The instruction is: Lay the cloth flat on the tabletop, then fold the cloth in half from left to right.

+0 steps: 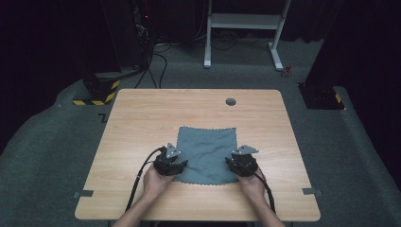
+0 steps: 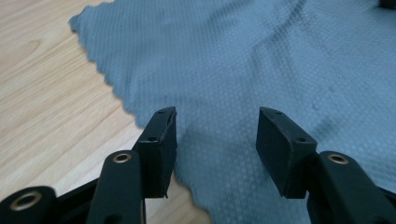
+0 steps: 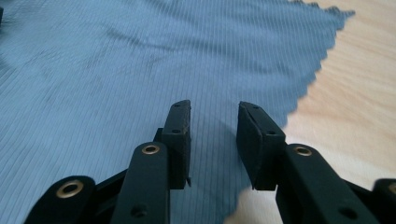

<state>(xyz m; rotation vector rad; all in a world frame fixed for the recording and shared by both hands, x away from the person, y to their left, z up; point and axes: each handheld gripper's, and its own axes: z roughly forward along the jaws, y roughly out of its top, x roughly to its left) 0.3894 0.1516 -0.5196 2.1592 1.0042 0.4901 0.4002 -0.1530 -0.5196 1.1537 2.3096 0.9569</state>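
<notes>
A grey-blue cloth point(image 1: 205, 151) with scalloped edges lies spread flat on the wooden table point(image 1: 142, 113), with a few soft creases. My left gripper point(image 1: 181, 164) sits at the cloth's near left corner, held in the person's left hand. In the left gripper view the cloth point(image 2: 257, 60) lies under the left gripper point(image 2: 215, 116), whose jaws stand apart with nothing pinched between them. My right gripper point(image 1: 233, 163) sits at the near right corner. In the right gripper view the right gripper point(image 3: 214, 109) is open over the cloth point(image 3: 116, 70), close to its edge.
A round cable hole point(image 1: 231, 101) sits near the table's far edge. Grey tape marks point(image 1: 83, 193) lie at both near corners of the table. Beyond the table, a white desk frame point(image 1: 243, 28) and black stands rest on grey carpet.
</notes>
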